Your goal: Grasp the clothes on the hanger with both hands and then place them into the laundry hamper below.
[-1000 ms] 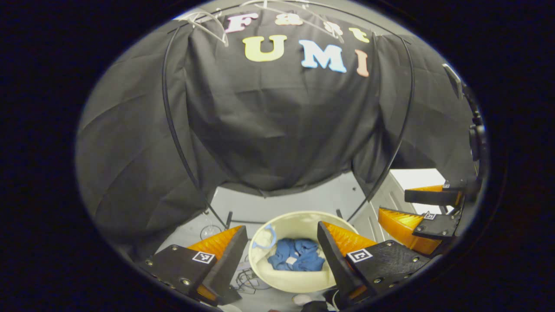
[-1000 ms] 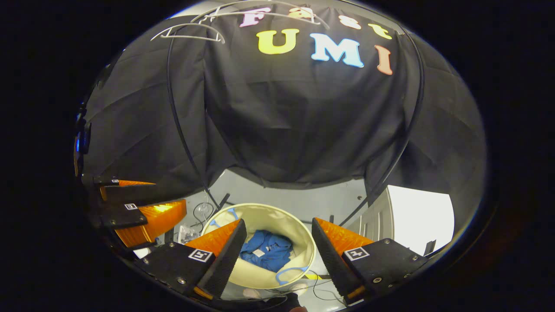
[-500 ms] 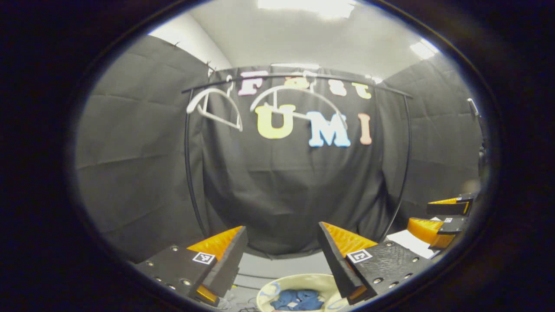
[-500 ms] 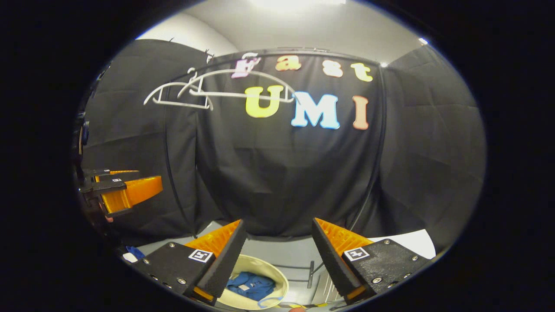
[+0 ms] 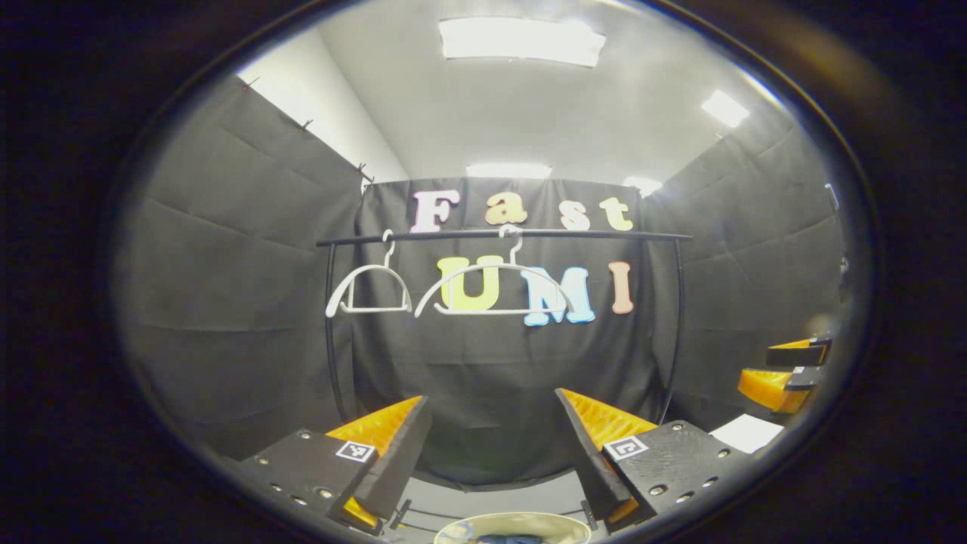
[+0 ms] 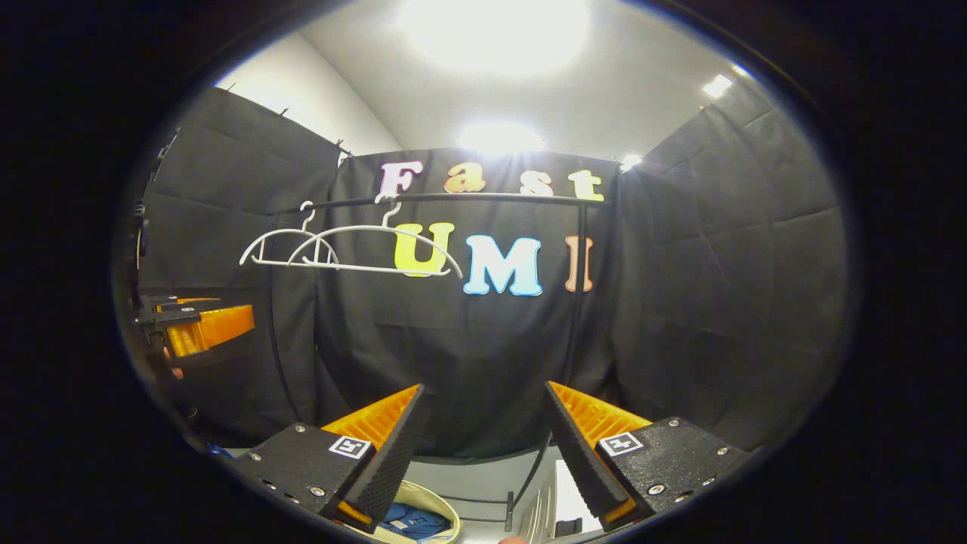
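Both my grippers are raised and spread, and the blue clothes lie in the hamper under the rail.

In the left gripper view my left gripper (image 5: 491, 446) faces the black rail (image 5: 502, 236), its two fingers wide apart with nothing between them. Two white hangers (image 5: 498, 291) hang bare from that rail. Below the rail, at the bottom edge, I see the cream laundry hamper (image 5: 514, 527) with a strip of the blue clothes (image 5: 500, 539) inside it. In the right gripper view my right gripper (image 6: 483, 442) is spread and holds nothing; below the rail the hamper shows past my left finger, the clothes in it. My right gripper also shows off to the right of the rail in the left gripper view, and it too has its fingers apart.
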Demonstrator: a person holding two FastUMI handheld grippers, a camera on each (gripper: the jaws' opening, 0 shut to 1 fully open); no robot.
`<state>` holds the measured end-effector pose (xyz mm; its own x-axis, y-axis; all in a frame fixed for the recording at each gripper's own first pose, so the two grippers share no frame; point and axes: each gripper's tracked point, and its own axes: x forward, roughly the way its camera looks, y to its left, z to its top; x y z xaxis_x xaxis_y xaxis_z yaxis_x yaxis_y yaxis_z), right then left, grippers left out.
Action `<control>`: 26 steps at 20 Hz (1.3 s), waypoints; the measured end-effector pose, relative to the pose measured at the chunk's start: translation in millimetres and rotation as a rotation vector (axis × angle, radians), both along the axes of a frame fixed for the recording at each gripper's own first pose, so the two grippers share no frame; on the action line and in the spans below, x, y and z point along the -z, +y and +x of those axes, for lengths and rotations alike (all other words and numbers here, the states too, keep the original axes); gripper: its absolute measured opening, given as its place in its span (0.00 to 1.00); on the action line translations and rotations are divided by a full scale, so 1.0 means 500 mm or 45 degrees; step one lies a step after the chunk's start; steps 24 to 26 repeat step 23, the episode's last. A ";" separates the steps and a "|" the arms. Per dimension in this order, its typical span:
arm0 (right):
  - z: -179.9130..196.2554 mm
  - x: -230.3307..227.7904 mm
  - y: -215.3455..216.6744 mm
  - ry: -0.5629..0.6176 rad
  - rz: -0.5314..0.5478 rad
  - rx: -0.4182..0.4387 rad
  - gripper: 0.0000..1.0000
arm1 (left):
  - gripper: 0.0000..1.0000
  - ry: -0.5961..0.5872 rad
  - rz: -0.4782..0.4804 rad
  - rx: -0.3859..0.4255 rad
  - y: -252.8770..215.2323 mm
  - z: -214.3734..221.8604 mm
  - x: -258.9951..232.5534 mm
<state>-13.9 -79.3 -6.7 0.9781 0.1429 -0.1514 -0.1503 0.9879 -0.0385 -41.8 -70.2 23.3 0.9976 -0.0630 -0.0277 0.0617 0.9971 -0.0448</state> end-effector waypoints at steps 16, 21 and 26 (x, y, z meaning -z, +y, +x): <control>-0.054 -0.078 -0.154 -0.081 0.079 0.124 0.92 | 0.99 -0.026 0.038 -0.048 -0.047 -0.102 -0.061; -0.057 -0.084 -0.154 -0.089 0.073 0.116 0.94 | 0.99 -0.031 0.049 -0.065 -0.033 -0.117 -0.071; -0.057 -0.087 -0.152 -0.091 0.078 0.116 0.94 | 0.99 -0.035 0.052 -0.064 -0.034 -0.124 -0.075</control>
